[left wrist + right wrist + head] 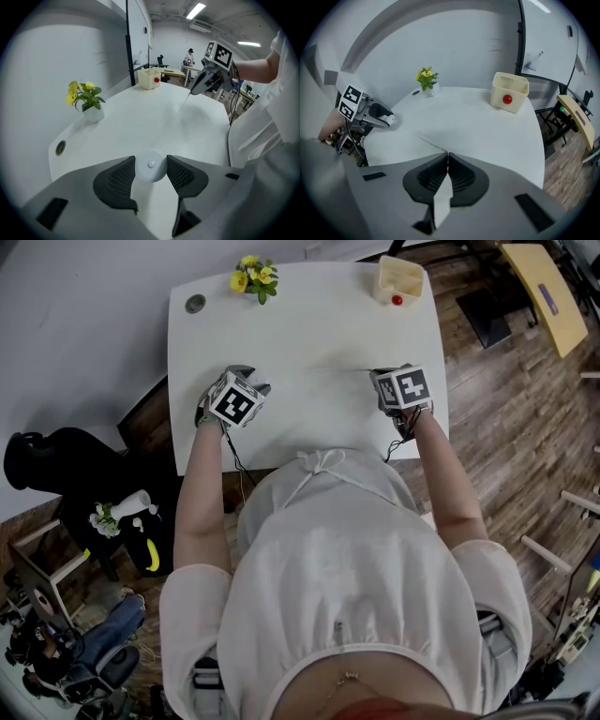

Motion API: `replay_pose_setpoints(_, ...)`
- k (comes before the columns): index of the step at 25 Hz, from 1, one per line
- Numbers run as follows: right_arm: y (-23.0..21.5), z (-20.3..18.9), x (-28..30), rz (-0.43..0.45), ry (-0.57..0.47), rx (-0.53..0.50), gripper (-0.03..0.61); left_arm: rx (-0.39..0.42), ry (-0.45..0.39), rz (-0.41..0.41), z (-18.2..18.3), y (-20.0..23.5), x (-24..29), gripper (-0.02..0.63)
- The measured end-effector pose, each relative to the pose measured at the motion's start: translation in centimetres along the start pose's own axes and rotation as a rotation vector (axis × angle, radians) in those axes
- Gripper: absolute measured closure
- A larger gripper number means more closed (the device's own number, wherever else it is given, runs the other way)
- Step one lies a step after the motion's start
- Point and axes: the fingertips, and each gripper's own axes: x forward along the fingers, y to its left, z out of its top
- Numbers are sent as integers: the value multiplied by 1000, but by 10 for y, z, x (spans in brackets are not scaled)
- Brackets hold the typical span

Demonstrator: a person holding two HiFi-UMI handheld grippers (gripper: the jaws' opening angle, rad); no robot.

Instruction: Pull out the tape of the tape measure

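1. White table (309, 324): left gripper (151, 164) clamps the round tape measure (150, 171) case, jaws partly open.
2. Right gripper (447, 161), jaws closed on the tape (426, 142) tip; pull underway, next likely needs steady separation.

White desk (300, 334) in a grey-walled workroom
The desk stands against a pale grey wall (84, 324) on a wood-plank floor (506, 418); a yellow table (542, 292) sits beyond, and ceiling strip lights (196, 9) glow overhead.
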Motion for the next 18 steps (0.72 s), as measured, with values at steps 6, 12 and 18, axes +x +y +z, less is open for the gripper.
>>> replay_pose_setpoints(6,-2,3,0,-41,-6,-30,569,-70,4,16,-5,8,2,387)
replay_pose_setpoints(12,-18,2,0,-99,-9,-31,569,-84,6,14,-6,7,1,387)
replay_pose_setpoints(18,-44,-6,-6,-126,-4,30,569,-132,7,25,-17,24,-10,387)
